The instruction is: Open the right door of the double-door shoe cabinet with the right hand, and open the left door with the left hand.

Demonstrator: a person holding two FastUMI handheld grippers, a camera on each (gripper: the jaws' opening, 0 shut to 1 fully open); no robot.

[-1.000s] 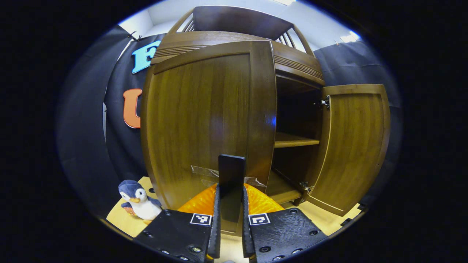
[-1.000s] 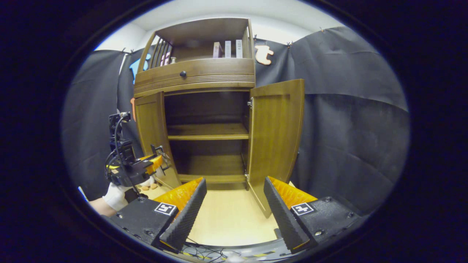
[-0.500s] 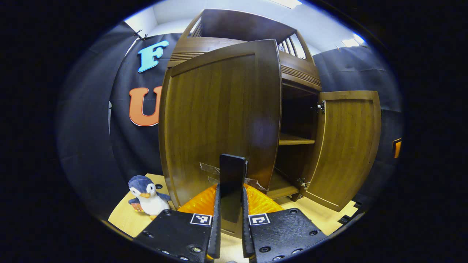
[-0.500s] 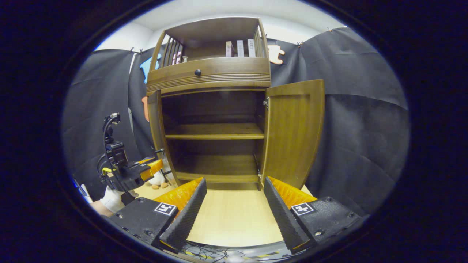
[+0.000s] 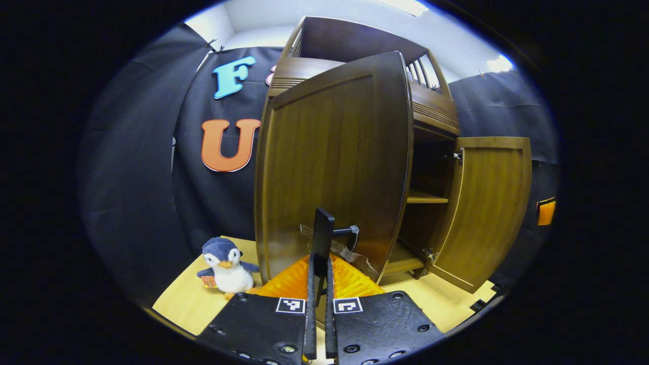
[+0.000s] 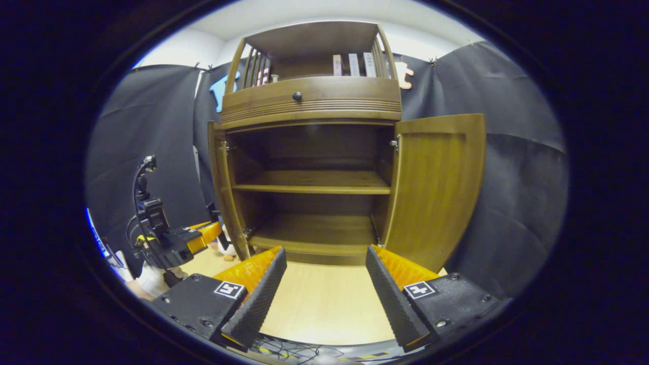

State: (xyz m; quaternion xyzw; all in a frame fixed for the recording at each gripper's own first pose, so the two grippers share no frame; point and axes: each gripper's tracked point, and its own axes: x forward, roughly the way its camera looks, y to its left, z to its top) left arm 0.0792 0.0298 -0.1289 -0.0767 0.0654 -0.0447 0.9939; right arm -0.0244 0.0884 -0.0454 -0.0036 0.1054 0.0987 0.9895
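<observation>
Gripping the left door's black handle [image 5: 322,238], the left tool [image 5: 318,268] is clenched; right tool [image 6: 324,268] gapes.

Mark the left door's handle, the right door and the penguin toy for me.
left door's handle [image 5: 321,238], left gripper view: its dark flat face.
right door [image 6: 436,187], right gripper view: middle of its inner panel.
penguin toy [image 5: 226,266], left gripper view: its white belly.

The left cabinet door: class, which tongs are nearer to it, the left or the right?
Left. The left tongs are shut on the handle of the left door; the right tongs hang open before the cabinet, apart from it.
</observation>
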